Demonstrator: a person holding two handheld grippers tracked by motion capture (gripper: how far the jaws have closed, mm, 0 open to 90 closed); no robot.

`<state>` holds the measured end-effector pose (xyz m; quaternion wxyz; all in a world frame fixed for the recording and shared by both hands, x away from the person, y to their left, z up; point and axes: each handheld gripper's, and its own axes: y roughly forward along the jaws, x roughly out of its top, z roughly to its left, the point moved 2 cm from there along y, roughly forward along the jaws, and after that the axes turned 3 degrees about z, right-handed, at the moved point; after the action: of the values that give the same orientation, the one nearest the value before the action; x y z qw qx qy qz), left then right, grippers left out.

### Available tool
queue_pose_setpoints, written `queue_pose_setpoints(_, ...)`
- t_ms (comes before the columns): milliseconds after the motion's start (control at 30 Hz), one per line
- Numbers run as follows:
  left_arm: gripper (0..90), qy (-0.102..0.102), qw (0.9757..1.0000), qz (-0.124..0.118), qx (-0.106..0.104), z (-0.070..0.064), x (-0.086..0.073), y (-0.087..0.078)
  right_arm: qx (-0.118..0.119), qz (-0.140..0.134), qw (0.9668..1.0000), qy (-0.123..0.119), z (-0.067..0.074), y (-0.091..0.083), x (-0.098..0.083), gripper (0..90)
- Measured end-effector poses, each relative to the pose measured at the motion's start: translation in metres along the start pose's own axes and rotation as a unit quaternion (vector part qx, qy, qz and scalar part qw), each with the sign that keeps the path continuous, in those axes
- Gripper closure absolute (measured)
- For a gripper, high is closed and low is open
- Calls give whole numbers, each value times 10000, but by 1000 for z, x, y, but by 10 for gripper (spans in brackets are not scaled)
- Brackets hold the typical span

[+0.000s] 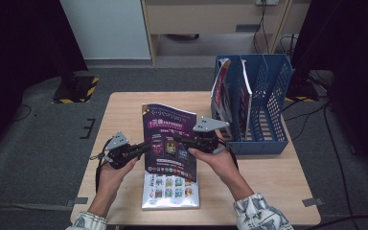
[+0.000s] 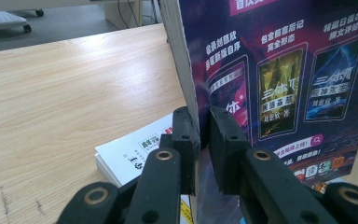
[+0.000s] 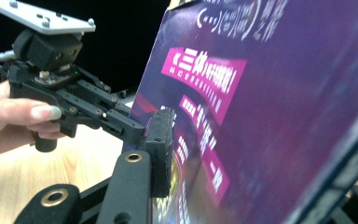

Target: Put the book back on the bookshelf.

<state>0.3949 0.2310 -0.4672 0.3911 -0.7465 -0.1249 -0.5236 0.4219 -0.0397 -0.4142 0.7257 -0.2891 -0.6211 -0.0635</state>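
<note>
Book raised off stack | left gripper pinching its spine edge as anchor | right gripper jaws spread beside cover, likely regripping | file rack near.

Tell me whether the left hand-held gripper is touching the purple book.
Touching. In the left gripper view, the left hand-held gripper has both black pads clamped on the edge of the purple book, with no gap showing.

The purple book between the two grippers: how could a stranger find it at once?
On the wooden table, left of the blue file rack, the purple book is held tilted above a white book. Unlike that flat one, its cover is dark purple.
</note>
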Motion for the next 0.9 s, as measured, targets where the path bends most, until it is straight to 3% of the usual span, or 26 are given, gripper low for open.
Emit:
queue_pose_setpoints(600, 813, 64, 9998, -116, -127, -2, 1, -2, 174, -68, 9998, 113, -9, 0, 20, 668)
queue_pose_setpoints(900, 812, 37, 9998, -150, -161, -2, 1, -2, 48, -102, 9997, 234, -12, 0, 20, 808)
